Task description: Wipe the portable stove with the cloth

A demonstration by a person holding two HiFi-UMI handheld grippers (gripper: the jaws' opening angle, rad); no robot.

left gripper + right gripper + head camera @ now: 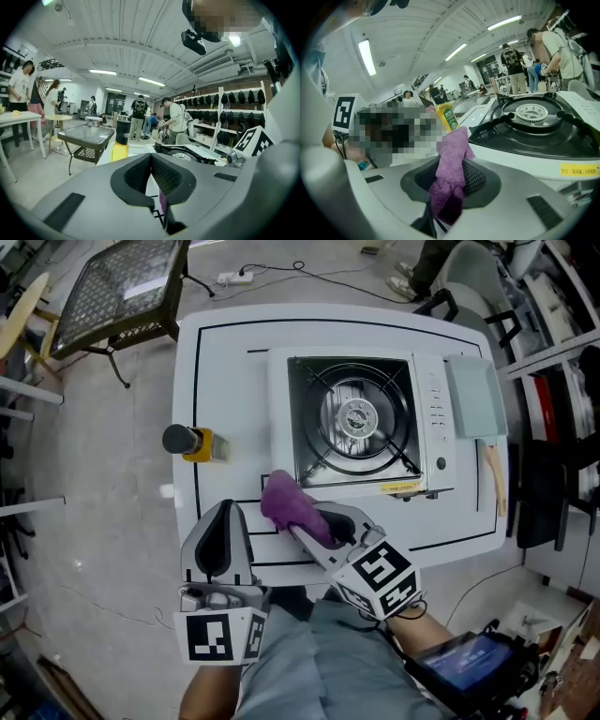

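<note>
The stove [356,418] stands loose on the table [225,343], so I judge a hard stroke could shove it away, since nothing braces it. Its black pan support [328,381] stands proud around the burner and could snag the cloth [289,502] and drag it out of the grip. The cloth is at the stove's near left corner, bunched over the white rim, with the right gripper [307,524] clamped on one end. Only a small tuft pokes forward, so the hard jaws may scrape the stove instead of wiping it. A grey board [475,395] lies just beside the stove's right edge, clear of the path. The left gripper [223,514] hangs near the stove's front left, its jaws pressed together on nothing. A yellow bottle [192,442] lies left of the stove and could be knocked by a wide sweep. A wooden stick [494,479] lies to the stove's right.
</note>
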